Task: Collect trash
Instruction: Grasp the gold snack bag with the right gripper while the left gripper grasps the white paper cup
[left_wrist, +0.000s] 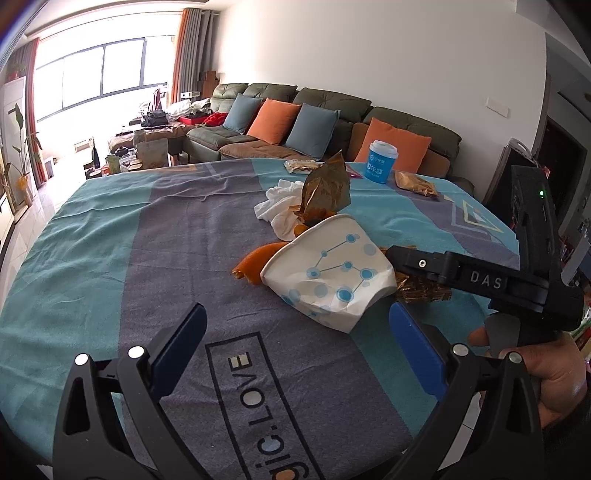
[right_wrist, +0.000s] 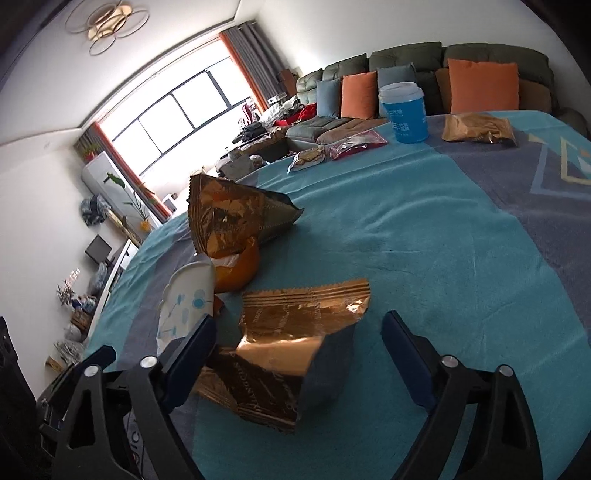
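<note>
A crushed white paper cup with blue dots lies on its side on the table cloth; it also shows in the right wrist view. Orange peel and a white tissue lie behind it, beside an upright gold wrapper. My left gripper is open and empty, just short of the cup. My right gripper is open, its fingers on either side of a flat gold wrapper. The right gripper's body shows in the left view, right of the cup.
A blue lidded cup stands at the table's far side, with a gold snack bag and clear packets near it. A sofa with orange and blue cushions runs behind the table.
</note>
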